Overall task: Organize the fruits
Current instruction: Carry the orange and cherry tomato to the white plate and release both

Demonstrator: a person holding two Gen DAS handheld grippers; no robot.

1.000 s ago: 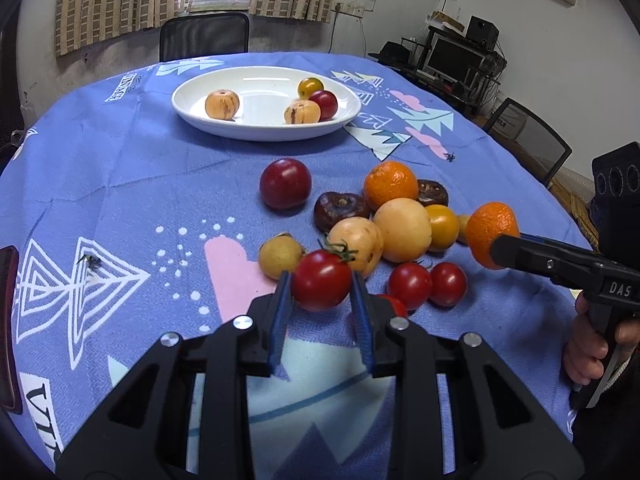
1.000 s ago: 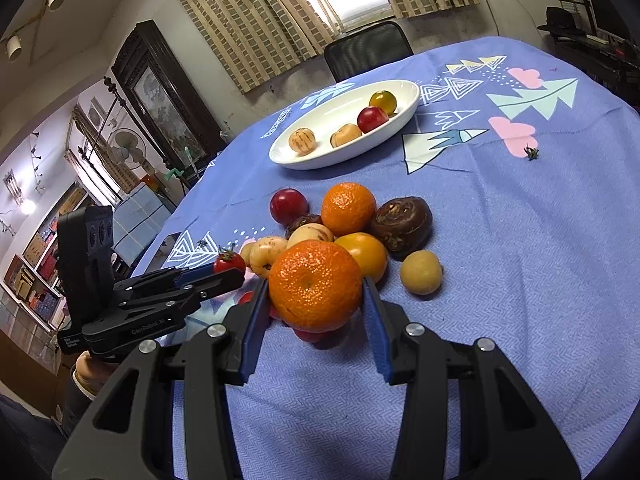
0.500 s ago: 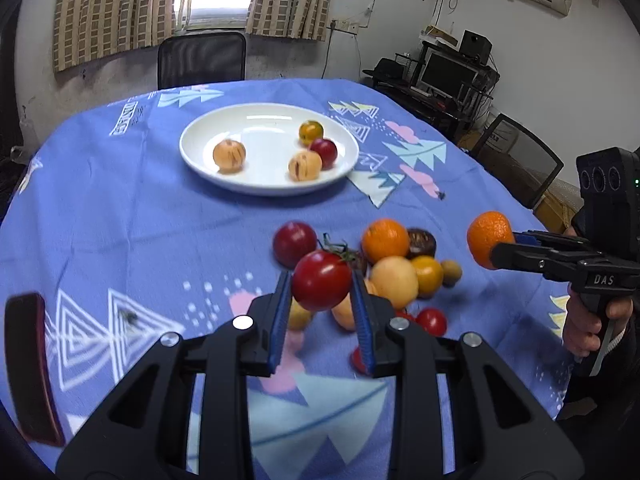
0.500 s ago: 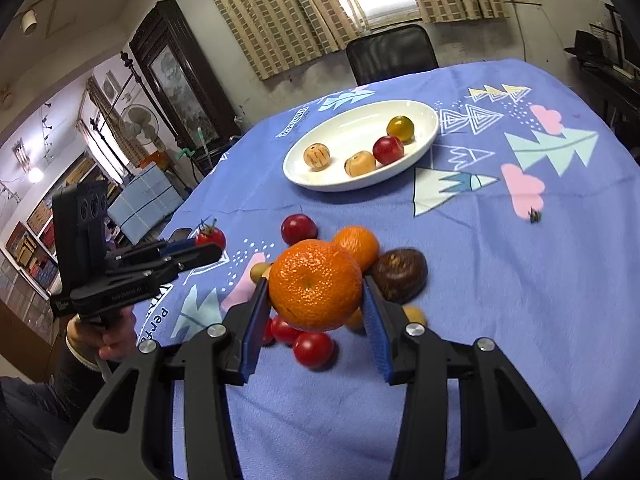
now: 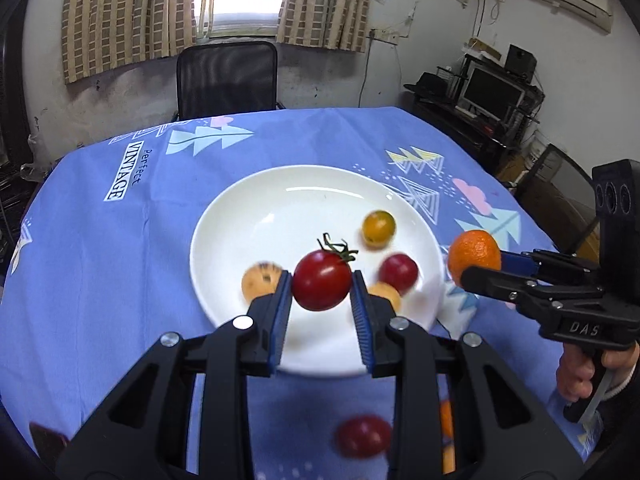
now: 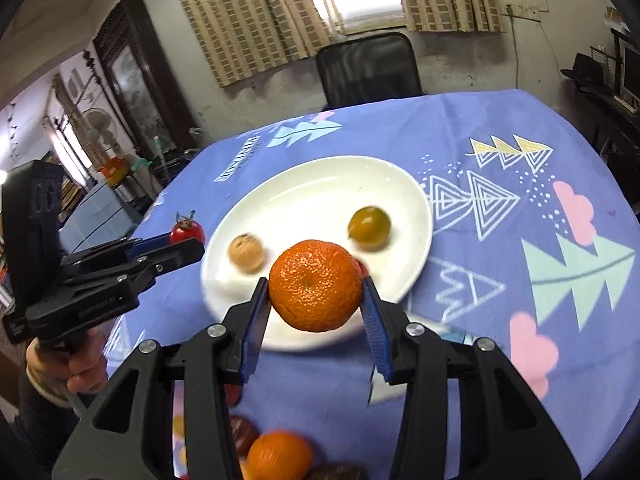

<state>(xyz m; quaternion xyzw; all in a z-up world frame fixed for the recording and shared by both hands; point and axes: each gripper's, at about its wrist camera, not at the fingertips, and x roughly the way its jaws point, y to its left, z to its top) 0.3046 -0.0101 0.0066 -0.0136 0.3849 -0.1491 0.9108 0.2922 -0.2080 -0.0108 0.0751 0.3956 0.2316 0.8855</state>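
My left gripper (image 5: 321,286) is shut on a red tomato (image 5: 320,280) with a green stem, held above the near part of the white plate (image 5: 280,208). My right gripper (image 6: 316,294) is shut on an orange mandarin (image 6: 315,285) over the plate's (image 6: 320,188) near rim. On the plate lie a yellow-green tomato (image 5: 378,228), a red fruit (image 5: 398,271) and two tan fruits (image 5: 260,280). The left view shows the right gripper (image 5: 476,268) with its mandarin (image 5: 473,255) at the plate's right edge. The right view shows the left gripper (image 6: 188,244) with its tomato (image 6: 186,231) at the plate's left edge.
Loose fruits stay on the blue cloth (image 5: 100,260) behind the grippers: a red one (image 5: 362,436) in the left view, an orange (image 6: 278,456) and dark fruits (image 6: 244,432) in the right view. A black chair (image 5: 227,78) stands past the table's far edge. A hand (image 5: 576,372) holds the right gripper.
Both grippers have lifted away from the fruit pile and moved forward to the white plate, each still holding its fruit. The pile has dropped to the bottom of both views.
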